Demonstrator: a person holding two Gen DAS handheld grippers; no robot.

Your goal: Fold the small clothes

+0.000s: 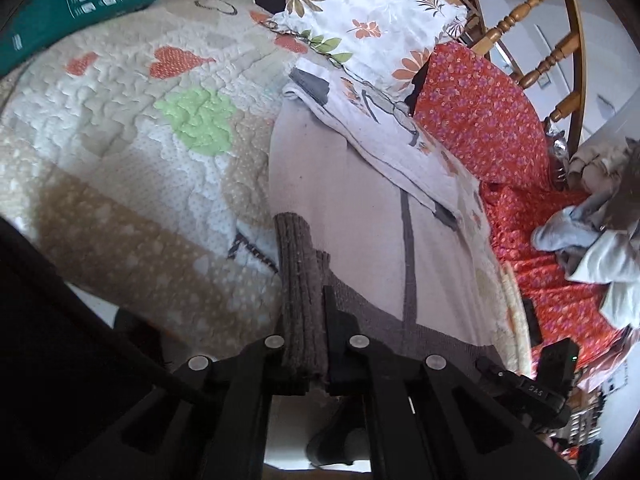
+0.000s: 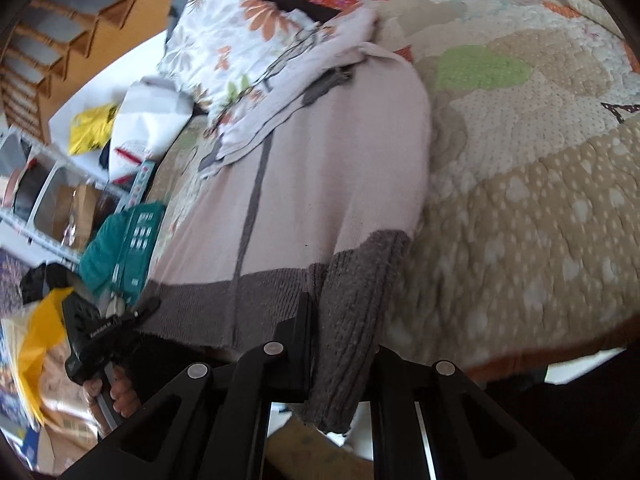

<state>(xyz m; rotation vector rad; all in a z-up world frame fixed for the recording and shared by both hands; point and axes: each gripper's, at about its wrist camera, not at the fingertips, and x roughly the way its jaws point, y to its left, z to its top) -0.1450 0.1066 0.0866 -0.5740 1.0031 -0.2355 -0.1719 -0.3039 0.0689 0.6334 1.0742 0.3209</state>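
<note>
Lying lengthwise, sweater hem nearest; both tongs clamping hem corners.

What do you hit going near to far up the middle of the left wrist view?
Left claw shut on the sweater's grey ribbed hem → pale pink sweater body → folded white garment with grey patches → floral pillow.

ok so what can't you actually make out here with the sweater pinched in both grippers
- Left wrist view: the sweater's top is hidden under a floral cloth.
- Left wrist view: the left gripper's pads are buried in the grey ribbed hem.
- Right wrist view: the hem's lower edge runs behind the right gripper.
- Right wrist view: the shelf clutter at the left edge is blurred.
</note>
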